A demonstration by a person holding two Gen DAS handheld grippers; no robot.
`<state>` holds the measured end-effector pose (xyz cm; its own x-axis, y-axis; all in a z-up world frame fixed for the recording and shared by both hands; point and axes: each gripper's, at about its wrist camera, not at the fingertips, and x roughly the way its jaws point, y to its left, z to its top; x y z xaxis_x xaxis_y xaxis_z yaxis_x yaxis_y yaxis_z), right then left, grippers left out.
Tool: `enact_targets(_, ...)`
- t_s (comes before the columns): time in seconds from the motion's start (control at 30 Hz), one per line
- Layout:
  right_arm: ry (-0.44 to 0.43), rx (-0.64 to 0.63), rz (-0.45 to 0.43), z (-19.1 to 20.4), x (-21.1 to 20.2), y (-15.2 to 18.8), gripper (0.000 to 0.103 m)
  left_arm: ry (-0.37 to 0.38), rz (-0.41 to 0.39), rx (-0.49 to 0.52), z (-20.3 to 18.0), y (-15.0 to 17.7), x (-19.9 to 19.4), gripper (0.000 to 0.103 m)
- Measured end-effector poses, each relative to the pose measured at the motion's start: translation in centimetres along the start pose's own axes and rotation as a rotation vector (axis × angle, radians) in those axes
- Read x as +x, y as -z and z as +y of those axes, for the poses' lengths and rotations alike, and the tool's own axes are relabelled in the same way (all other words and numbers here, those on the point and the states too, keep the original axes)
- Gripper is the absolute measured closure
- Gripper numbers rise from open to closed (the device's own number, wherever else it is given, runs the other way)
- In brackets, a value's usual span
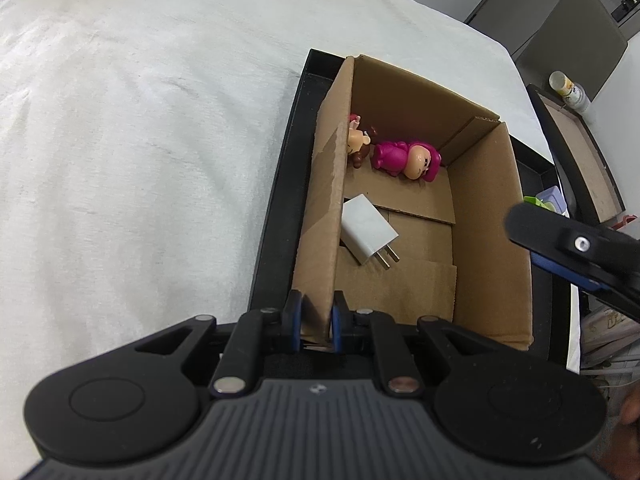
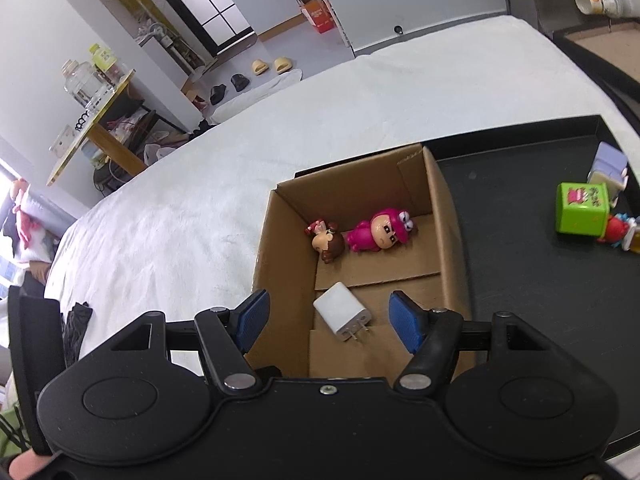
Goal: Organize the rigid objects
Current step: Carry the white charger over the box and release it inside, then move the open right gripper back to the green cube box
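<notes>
A cardboard box sat inside a shallow black tray on a bench draped in a white cloth. The left claw was clamped shut on the near corner of the box's left wall, apparently steadying it. The right claw hovered above the box with its jaws apart and nothing between the pads.

On the box floor lay three items: a white plug-in charger with its two metal prongs pointing toward the camera, a pink-suited figurine on its back, and a smaller brown-haired figurine just beside it, close to the left wall.

Still out on the tray, well apart from the box, were a green cube, a pale lilac block behind it, and a red and blue toy touching the cube's far side.

The remaining pieces looked like hard, light plastic, probably a little slick. The cube would likely be best taken across two flat opposite faces. The red and blue toy leaning on the cube crowded one side, and the box's tall right wall stood between the tray items and the box floor.
</notes>
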<state>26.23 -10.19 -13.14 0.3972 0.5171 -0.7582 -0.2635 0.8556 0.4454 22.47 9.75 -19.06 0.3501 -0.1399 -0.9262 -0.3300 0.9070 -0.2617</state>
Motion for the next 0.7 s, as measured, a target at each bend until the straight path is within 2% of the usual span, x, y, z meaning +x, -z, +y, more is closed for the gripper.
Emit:
enact_targets(0.2,0.016,-0.040,0.002,-0.7,-1.3,-0.1,0.037,-0.019,-0.008,0.002,-0.4,0.1,0.1,0.090)
enact_targets(0.7,0.093,0.020,-0.039,-7.5,-4.4,-0.4,0.037,-0.057,-0.009,0.001,-0.9,0.3,0.0,0.091)
